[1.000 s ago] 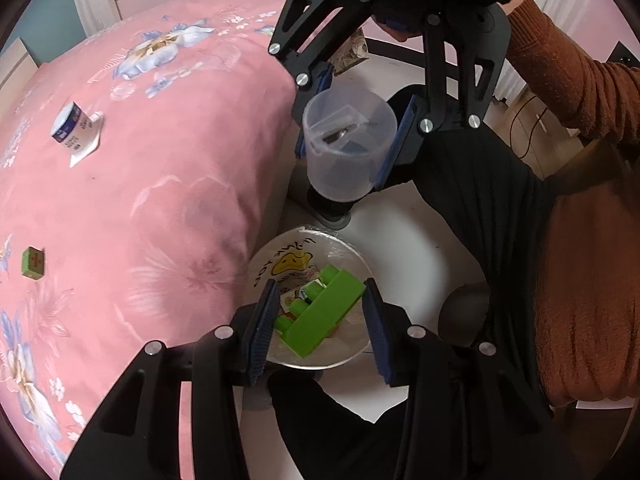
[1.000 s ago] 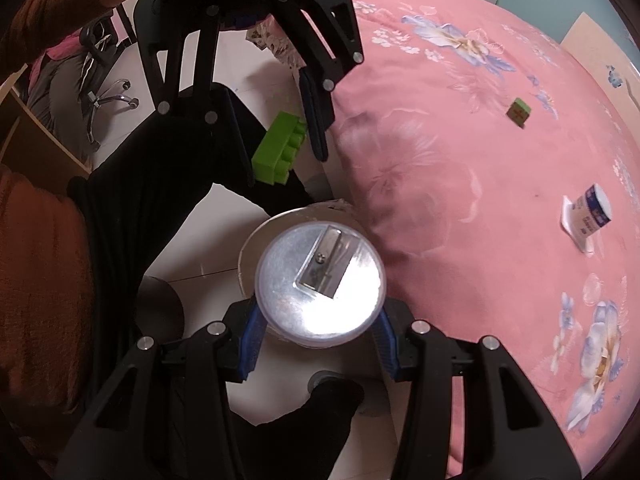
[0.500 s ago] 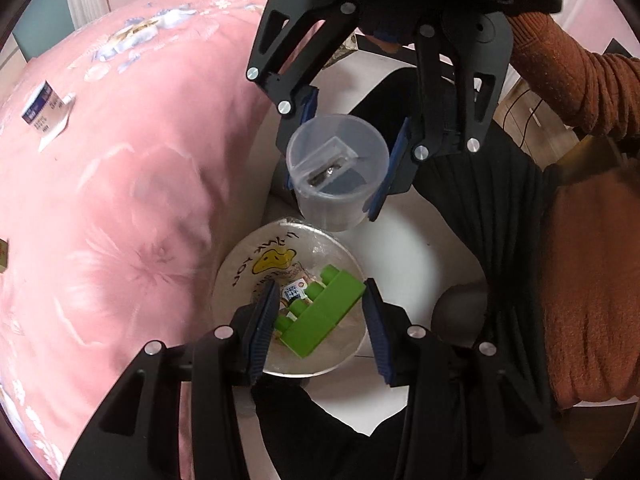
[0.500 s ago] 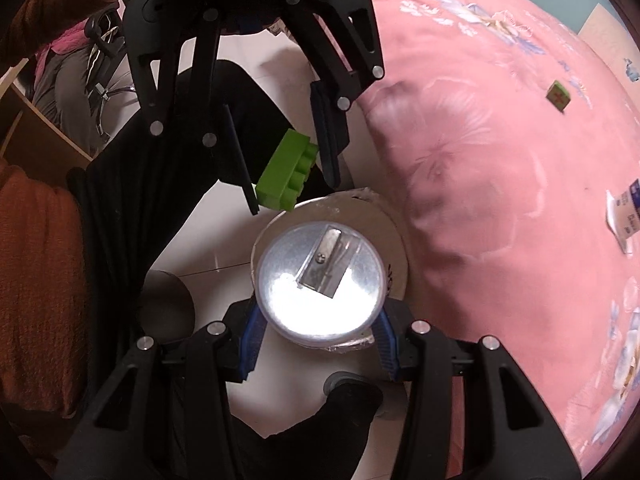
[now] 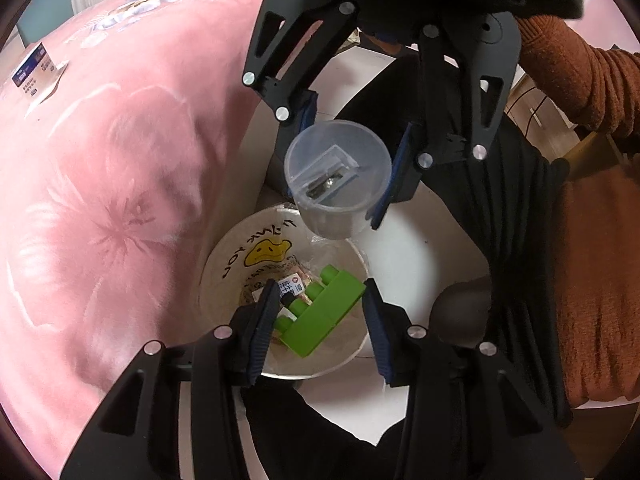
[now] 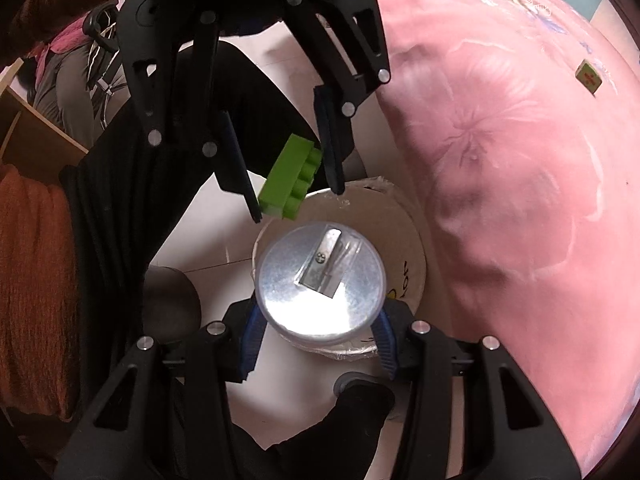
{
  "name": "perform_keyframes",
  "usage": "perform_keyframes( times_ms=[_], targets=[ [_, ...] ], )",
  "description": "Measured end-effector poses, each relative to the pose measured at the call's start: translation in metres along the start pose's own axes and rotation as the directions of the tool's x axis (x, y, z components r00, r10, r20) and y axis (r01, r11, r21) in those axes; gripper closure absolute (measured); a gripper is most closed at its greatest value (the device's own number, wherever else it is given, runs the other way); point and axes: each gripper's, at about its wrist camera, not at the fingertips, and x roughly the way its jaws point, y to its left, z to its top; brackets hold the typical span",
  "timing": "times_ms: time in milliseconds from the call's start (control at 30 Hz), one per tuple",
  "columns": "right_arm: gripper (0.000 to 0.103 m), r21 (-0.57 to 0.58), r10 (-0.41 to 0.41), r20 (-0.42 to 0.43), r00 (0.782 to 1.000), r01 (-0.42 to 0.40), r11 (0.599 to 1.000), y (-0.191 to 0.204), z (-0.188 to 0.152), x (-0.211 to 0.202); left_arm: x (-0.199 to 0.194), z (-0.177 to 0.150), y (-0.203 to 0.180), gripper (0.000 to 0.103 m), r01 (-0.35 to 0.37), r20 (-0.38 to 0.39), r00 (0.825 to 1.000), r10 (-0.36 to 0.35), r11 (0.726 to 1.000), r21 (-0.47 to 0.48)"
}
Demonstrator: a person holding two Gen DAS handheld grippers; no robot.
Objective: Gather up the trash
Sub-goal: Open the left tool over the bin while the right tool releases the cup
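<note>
My left gripper [image 5: 320, 292] is shut on a green toy brick [image 5: 324, 316], which hangs tilted over a white lined bin [image 5: 224, 264] with a yellow smiley print. Wrappers lie inside the bin. Just above its far rim my right gripper [image 5: 336, 208] is shut on a clear plastic cup [image 5: 340, 168] with a metal pencil sharpener [image 5: 328, 176] in it. In the right wrist view the cup [image 6: 320, 280] sits between my right gripper's [image 6: 320, 308] blue pads, the sharpener [image 6: 328, 260] at its bottom, right over the bin [image 6: 404, 236]. Beyond it, the left gripper [image 6: 296, 202] grips the brick [image 6: 290, 180].
A pink floral bedspread [image 5: 100, 200] bulges right beside the bin. On it lie a small blue-and-white box [image 5: 30, 70] and a little green cube [image 6: 589, 76]. A person's black trousers [image 5: 500, 220] and orange sleeve [image 5: 580, 72] hem in the other side, over white floor [image 5: 420, 256].
Both grippers have sunk toward the bin with their loads still held. The bin now looks larger and the cup hangs closer to its rim.
</note>
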Motion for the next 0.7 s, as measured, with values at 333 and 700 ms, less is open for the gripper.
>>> perform_keyframes(
  times_ms=[333, 700],
  targets=[
    [0.007, 0.007, -0.022, 0.032, 0.999, 0.022, 1.000, -0.0024, 0.0003, -0.0013, 0.0008, -0.0002, -0.0006, 0.005, -0.018, 0.001, 1.000, 0.018, 1.000, 0.006],
    [0.007, 0.010, -0.024, 0.015, 1.000, 0.024, 1.000, -0.0017, -0.0032, -0.0041, -0.0045, 0.0004, -0.0012, 0.005, -0.019, -0.010, 1.000, 0.019, 1.000, 0.017]
  ],
)
